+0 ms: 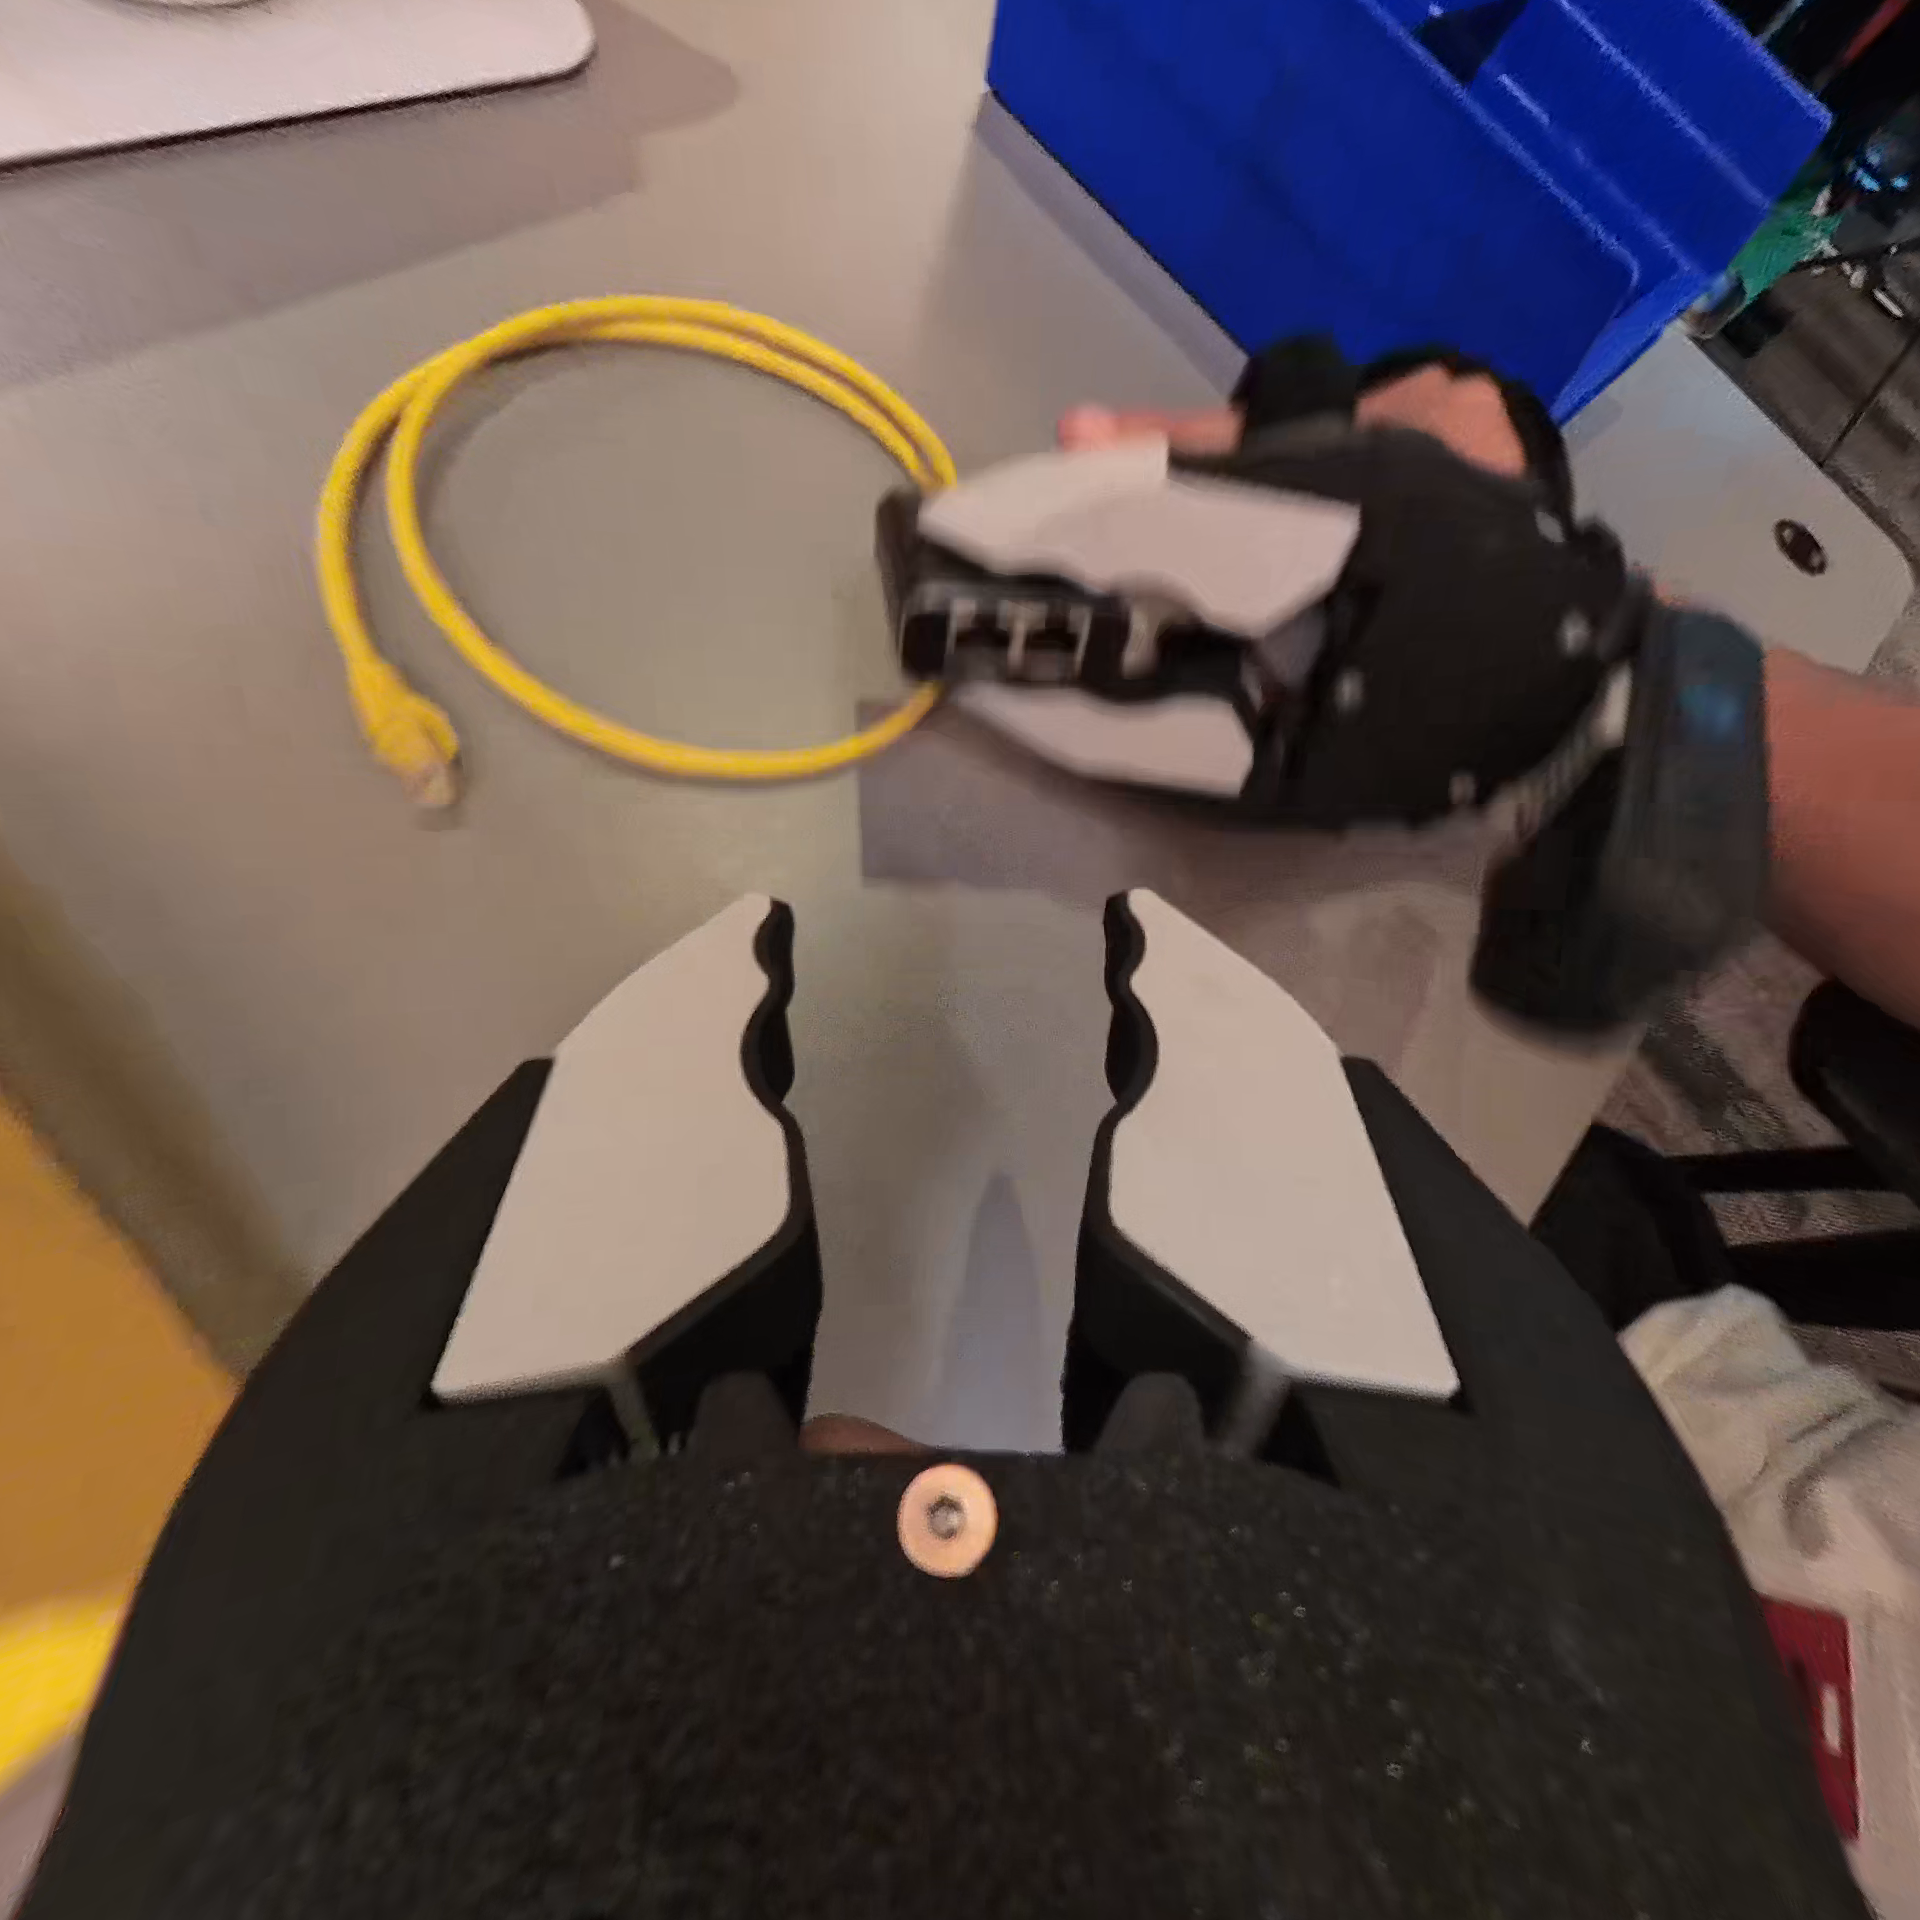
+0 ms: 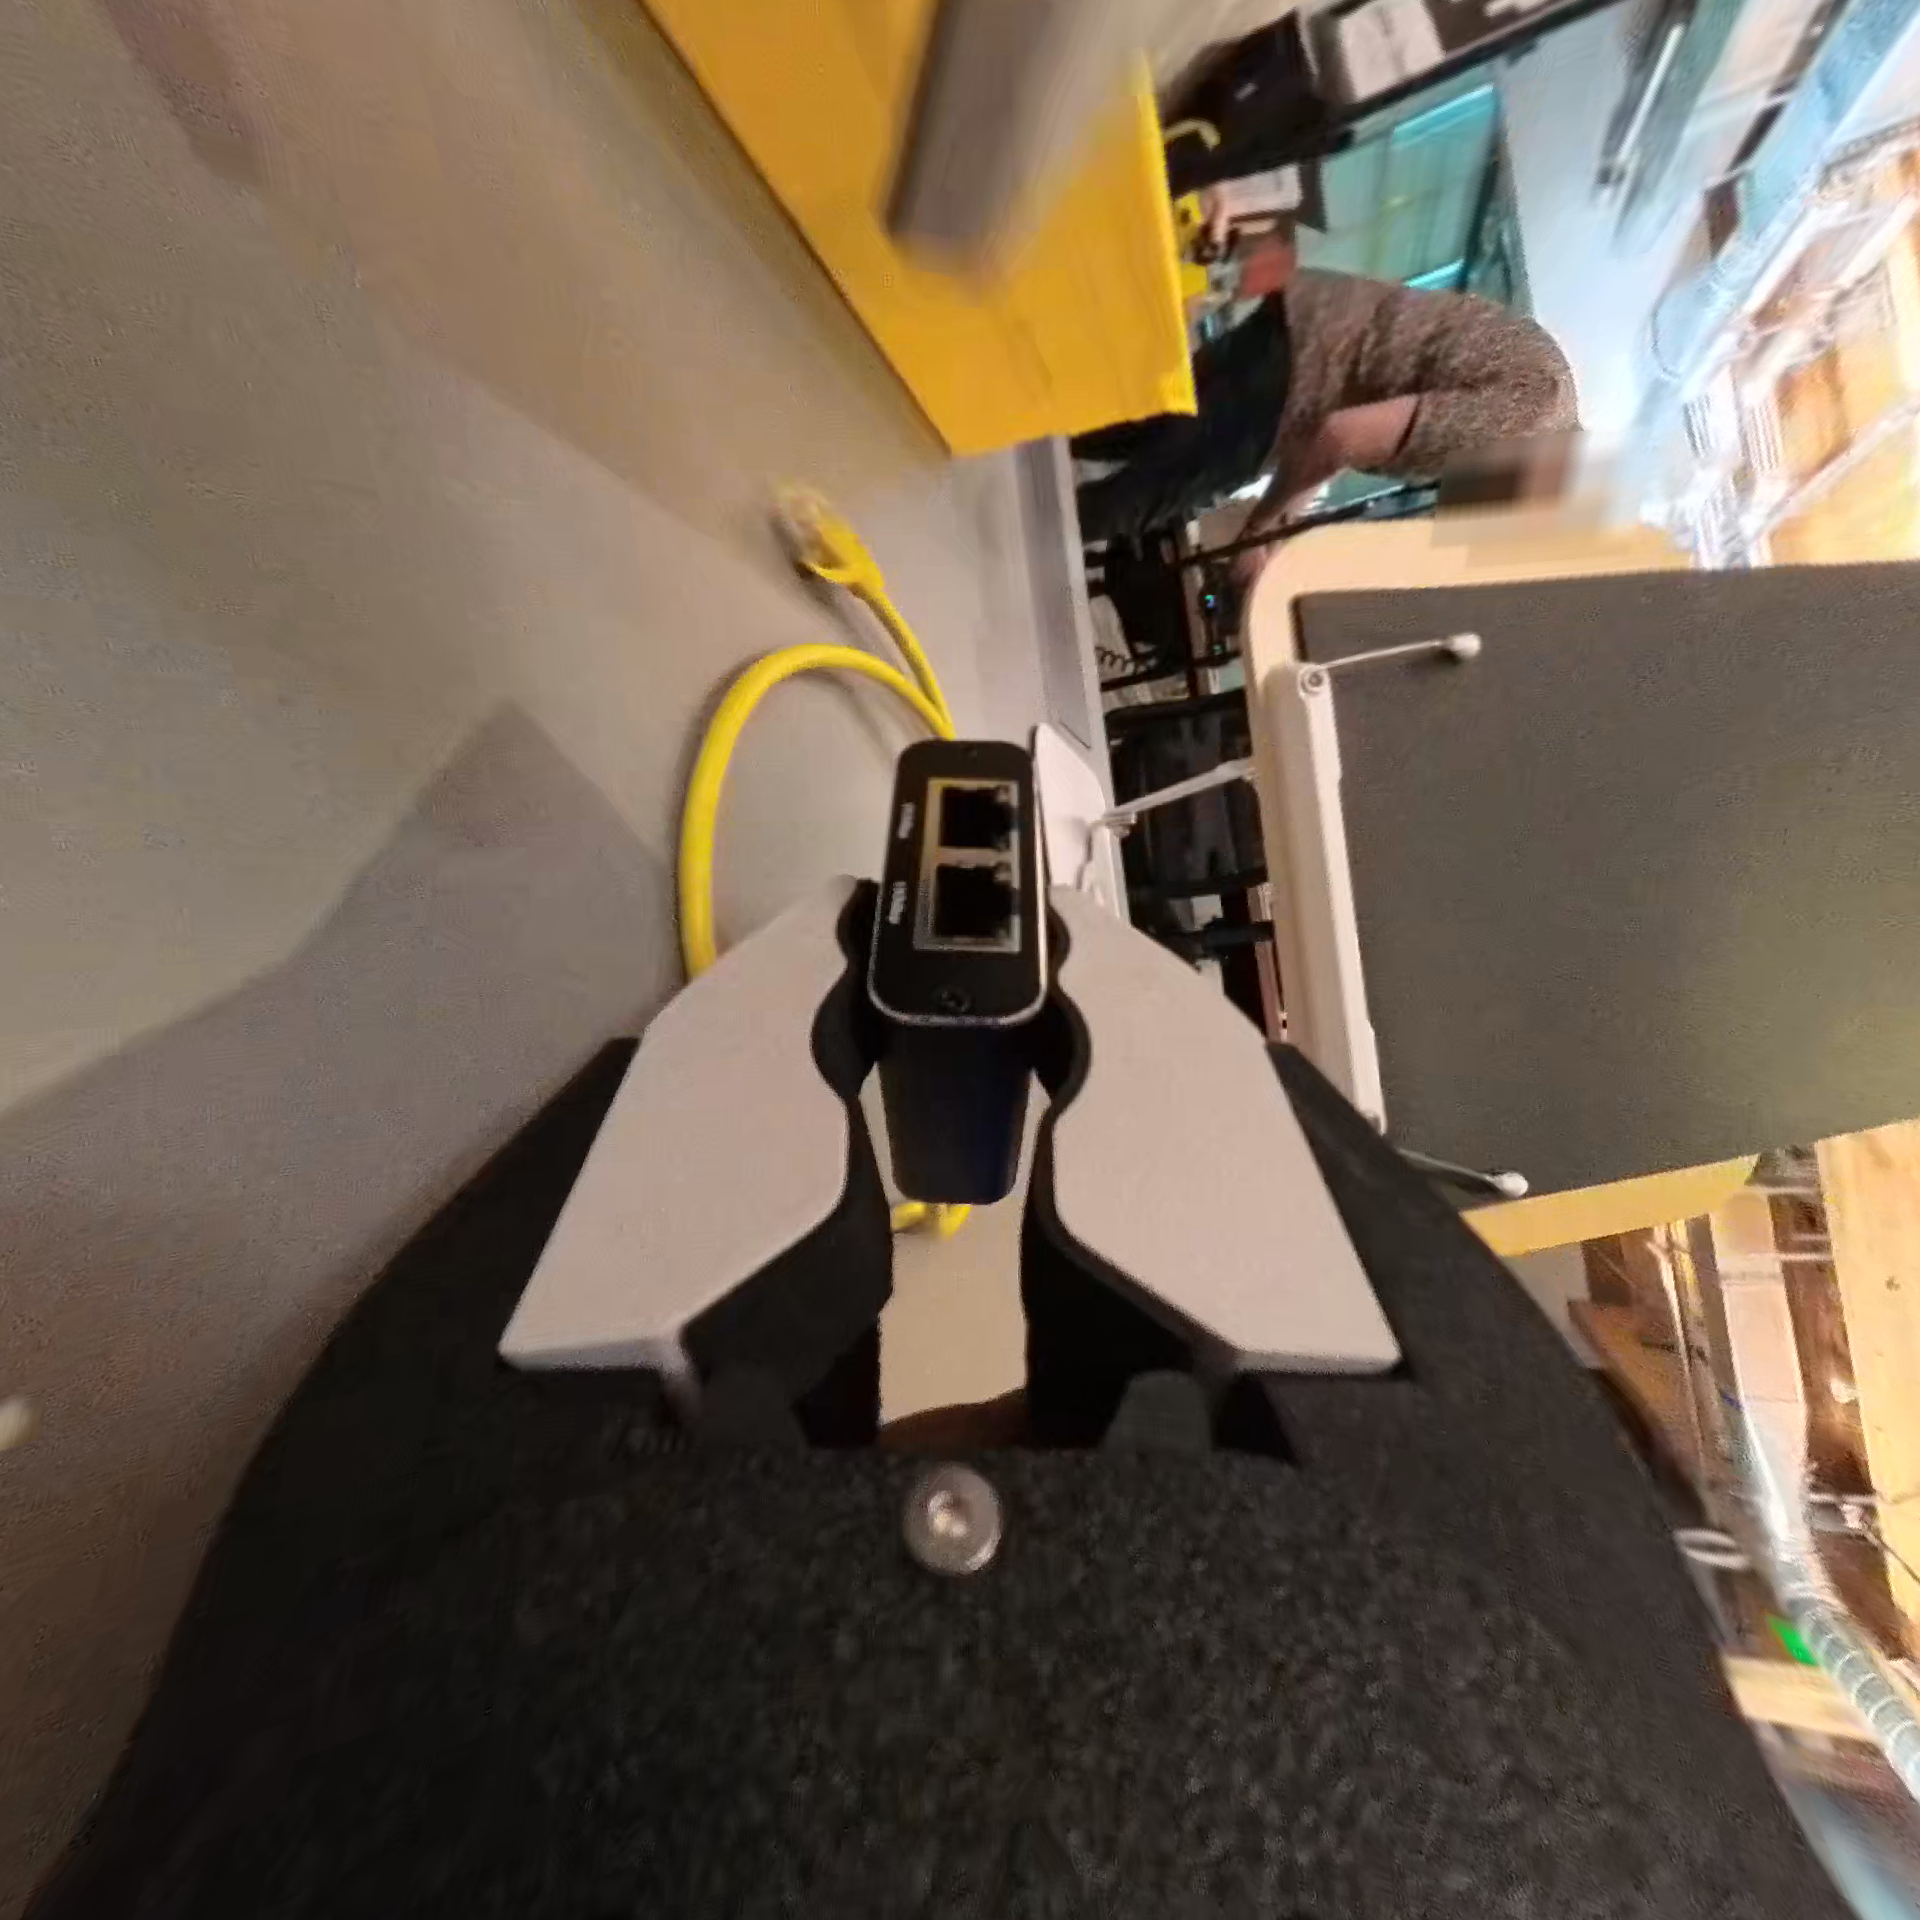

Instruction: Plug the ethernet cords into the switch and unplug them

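A yellow ethernet cord (image 1: 436, 582) lies coiled on the grey table, both ends loose; one plug (image 1: 416, 743) points toward me. It also shows in the right wrist view (image 2: 707, 790). My right gripper (image 2: 956, 935) is shut on a small black switch (image 2: 956, 894) with two empty ports facing outward, held above the table with the gripper rolled on its side. In the left wrist view the switch (image 1: 997, 623) and right gripper (image 1: 1039, 613) hover right of the coil. My left gripper (image 1: 945, 914) is open and empty, short of the coil.
A blue bin (image 1: 1403, 177) stands at the back right of the table. A white flat stand base (image 1: 270, 62) sits at the back left. A yellow box (image 2: 987, 239) is at the table's left side. A person (image 2: 1403, 384) sits in the background. About 9 centimetres separates my left fingertips from my right.
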The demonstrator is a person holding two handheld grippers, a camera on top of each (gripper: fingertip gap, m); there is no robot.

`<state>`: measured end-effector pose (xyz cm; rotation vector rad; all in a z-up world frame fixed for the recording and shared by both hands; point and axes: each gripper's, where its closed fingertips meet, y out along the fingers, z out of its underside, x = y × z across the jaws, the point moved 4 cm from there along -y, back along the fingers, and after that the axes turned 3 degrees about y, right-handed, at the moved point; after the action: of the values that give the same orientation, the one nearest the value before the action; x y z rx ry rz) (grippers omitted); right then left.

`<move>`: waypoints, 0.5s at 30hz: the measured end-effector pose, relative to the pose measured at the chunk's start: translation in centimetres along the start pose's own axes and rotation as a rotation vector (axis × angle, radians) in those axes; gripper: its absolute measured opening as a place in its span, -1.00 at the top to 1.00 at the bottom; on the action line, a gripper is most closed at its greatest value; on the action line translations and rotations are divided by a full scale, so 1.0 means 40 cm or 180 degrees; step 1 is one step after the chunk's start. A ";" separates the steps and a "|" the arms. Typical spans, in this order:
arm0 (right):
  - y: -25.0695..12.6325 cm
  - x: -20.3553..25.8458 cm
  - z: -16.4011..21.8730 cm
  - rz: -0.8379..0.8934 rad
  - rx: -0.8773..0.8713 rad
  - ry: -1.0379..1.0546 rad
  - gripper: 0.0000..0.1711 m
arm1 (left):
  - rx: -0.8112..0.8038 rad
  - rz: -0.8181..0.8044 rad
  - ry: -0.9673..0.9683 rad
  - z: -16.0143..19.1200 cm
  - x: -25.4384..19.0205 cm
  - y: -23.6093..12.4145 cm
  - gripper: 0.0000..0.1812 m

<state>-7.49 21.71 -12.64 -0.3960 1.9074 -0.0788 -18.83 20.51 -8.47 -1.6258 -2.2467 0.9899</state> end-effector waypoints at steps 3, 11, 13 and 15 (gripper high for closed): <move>0.037 -0.050 0.031 0.0162 -0.0128 0.0267 0.67 | -0.0092 -0.0119 -0.0192 0.107 0.009 -0.097 0.43; 0.167 -0.136 0.073 0.0283 -0.0403 0.0618 0.67 | -0.0355 -0.0462 -0.0736 0.413 -0.063 -0.234 0.54; 0.182 -0.117 0.085 0.0364 -0.0414 0.0571 0.67 | -0.0442 -0.0686 -0.0626 0.403 -0.048 -0.269 0.55; 0.172 -0.124 0.072 0.0493 -0.0479 0.0401 0.68 | -0.0649 -0.0771 -0.0565 0.389 -0.032 -0.293 0.54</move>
<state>-4.91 30.10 -10.92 -0.3496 2.0691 0.1463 -35.41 11.12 -12.73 -1.3367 -2.6637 0.8991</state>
